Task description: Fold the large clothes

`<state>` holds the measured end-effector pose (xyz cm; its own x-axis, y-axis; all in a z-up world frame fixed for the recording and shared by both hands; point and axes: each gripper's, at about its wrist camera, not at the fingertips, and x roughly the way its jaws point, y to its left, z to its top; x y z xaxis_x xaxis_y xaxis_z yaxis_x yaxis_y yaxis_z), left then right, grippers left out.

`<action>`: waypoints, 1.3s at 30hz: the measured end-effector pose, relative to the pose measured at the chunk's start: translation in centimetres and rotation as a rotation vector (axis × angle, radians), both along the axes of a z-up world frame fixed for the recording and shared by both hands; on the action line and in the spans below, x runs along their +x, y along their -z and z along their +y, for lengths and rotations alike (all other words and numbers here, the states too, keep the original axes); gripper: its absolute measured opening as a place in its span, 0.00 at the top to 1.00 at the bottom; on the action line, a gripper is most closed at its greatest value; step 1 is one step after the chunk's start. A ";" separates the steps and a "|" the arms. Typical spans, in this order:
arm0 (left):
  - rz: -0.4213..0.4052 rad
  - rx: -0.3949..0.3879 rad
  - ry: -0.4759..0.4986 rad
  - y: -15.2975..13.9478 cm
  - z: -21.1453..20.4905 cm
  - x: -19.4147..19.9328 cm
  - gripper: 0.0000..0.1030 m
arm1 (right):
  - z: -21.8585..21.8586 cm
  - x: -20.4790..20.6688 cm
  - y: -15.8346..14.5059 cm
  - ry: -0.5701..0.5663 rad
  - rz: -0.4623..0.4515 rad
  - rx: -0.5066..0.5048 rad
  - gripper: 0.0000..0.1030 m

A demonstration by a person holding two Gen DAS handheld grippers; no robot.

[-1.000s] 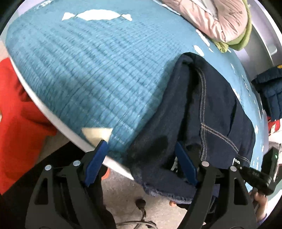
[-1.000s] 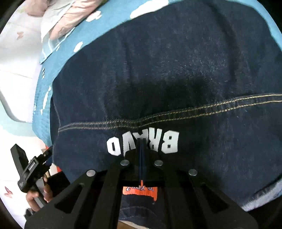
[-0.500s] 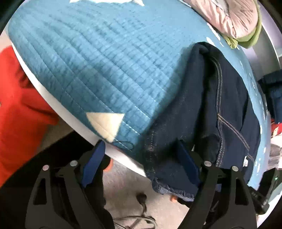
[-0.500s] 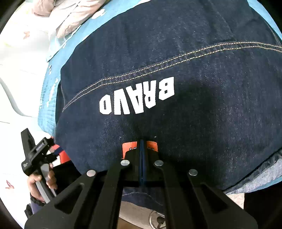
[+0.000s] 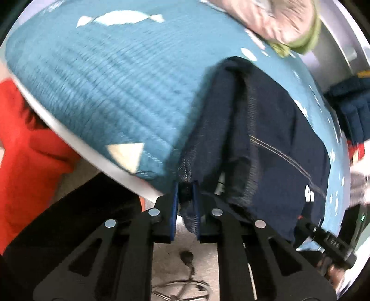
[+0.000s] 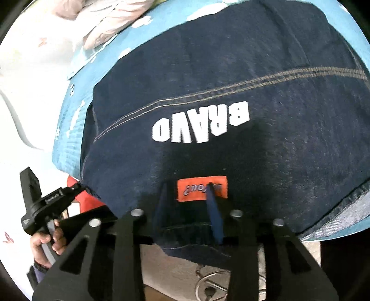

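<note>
A dark navy denim garment (image 5: 266, 129) lies folded on a teal quilted mat (image 5: 111, 88), its near end hanging over the table edge. In the right wrist view the garment (image 6: 231, 76) shows a white "BRAVO" print and an orange label (image 6: 202, 186). My left gripper (image 5: 185, 187) is shut on the garment's near left hem corner. My right gripper (image 6: 187, 185) is open, its blue pads either side of the cloth by the orange label. The left gripper's handle and hand (image 6: 44, 208) show at left in the right wrist view.
A pink and green bundle (image 5: 277, 20) lies at the mat's far end. A red cloth (image 5: 25, 150) hangs left below the table edge. Dark blue clothing (image 5: 351, 104) sits at right. Cables (image 5: 185, 277) lie on the floor below.
My left gripper has shut on the garment's hem corner; it was open before. My right gripper, shut a moment ago, has opened around the hem by the orange label.
</note>
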<state>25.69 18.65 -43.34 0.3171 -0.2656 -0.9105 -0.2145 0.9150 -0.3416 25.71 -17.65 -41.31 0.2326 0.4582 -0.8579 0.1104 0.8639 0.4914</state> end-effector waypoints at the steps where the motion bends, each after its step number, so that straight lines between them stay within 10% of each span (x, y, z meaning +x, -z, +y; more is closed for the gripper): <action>1: -0.011 0.003 0.011 -0.2 -0.4 0.1 0.90 | 0.1 0.0 -0.4 0.002 -0.011 -0.013 0.63; 21: -0.021 -0.045 -0.042 2.4 0.1 0.6 0.78 | 6.8 3.6 -3.5 -0.054 -0.068 0.081 0.58; 28: -0.197 0.122 0.134 -0.6 -3.8 -0.4 0.96 | 10.7 5.7 -4.3 -0.119 -0.064 0.093 0.56; 39: -0.320 0.029 0.178 -2.7 -4.0 -2.5 0.97 | 18.6 8.5 -4.8 -0.297 -0.002 0.008 0.48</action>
<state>23.15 14.62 -40.65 0.5382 -0.3178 -0.7806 0.0628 0.9387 -0.3389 34.18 0.97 -36.52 0.0886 0.5128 -0.8539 -0.1477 0.8546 0.4979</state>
